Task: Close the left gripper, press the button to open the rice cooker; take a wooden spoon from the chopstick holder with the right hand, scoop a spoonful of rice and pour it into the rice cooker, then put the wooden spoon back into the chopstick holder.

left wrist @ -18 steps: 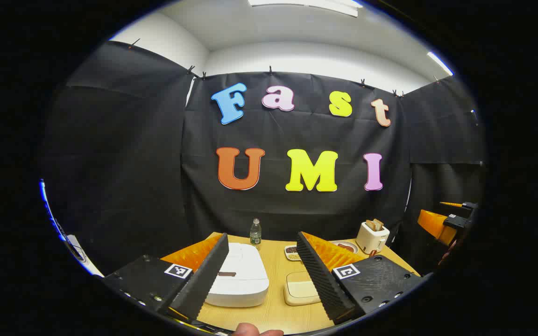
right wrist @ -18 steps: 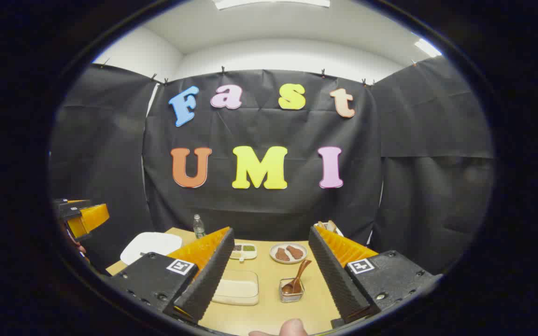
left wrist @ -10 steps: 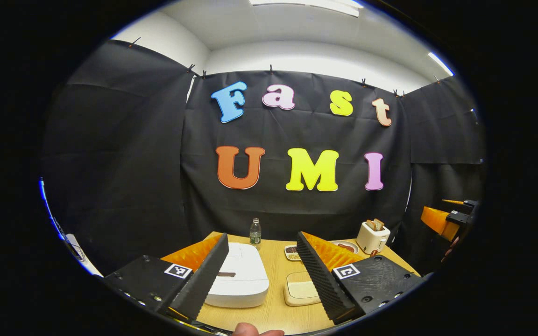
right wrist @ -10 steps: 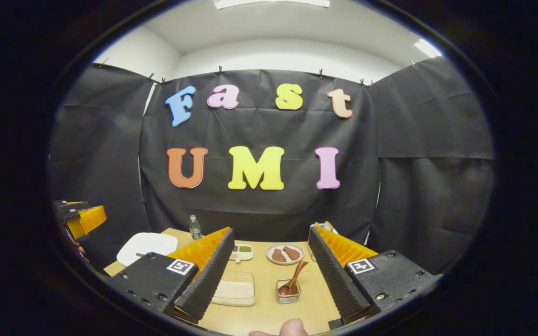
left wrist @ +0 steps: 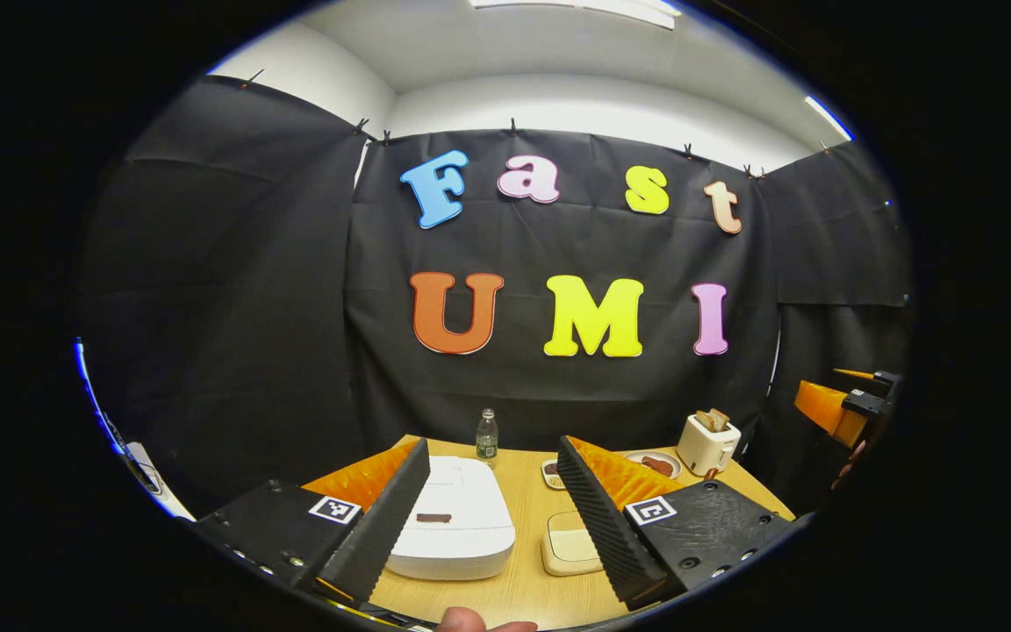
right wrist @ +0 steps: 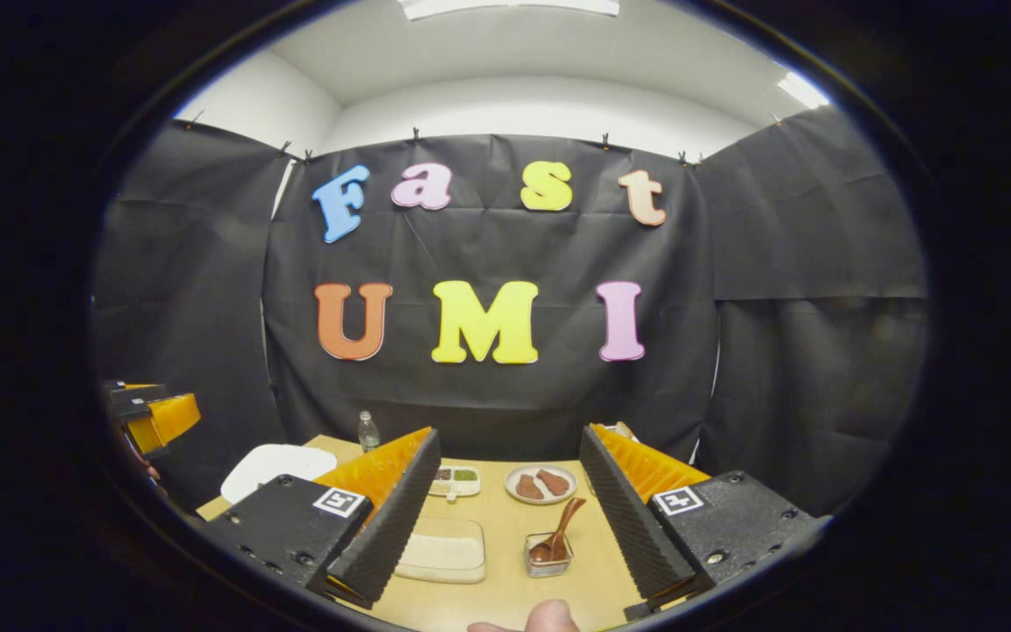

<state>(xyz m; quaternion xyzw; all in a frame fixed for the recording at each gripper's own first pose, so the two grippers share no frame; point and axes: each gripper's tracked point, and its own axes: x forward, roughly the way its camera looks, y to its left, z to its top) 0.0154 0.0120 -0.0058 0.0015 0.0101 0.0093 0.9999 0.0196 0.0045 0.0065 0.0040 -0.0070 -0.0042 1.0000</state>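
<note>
Left gripper (left wrist: 492,509): black mount blocks with screws, square black-and-white marker on each, ribbed jaws. Right gripper (right wrist: 510,505): same build, marker per block. Fingertip (right wrist: 549,617) at bottom edge.

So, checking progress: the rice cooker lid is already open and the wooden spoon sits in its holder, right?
Not quite: the rice cooker lid is closed, flat on top, as the left gripper view shows. The wooden spoon does sit in its holder.
</note>
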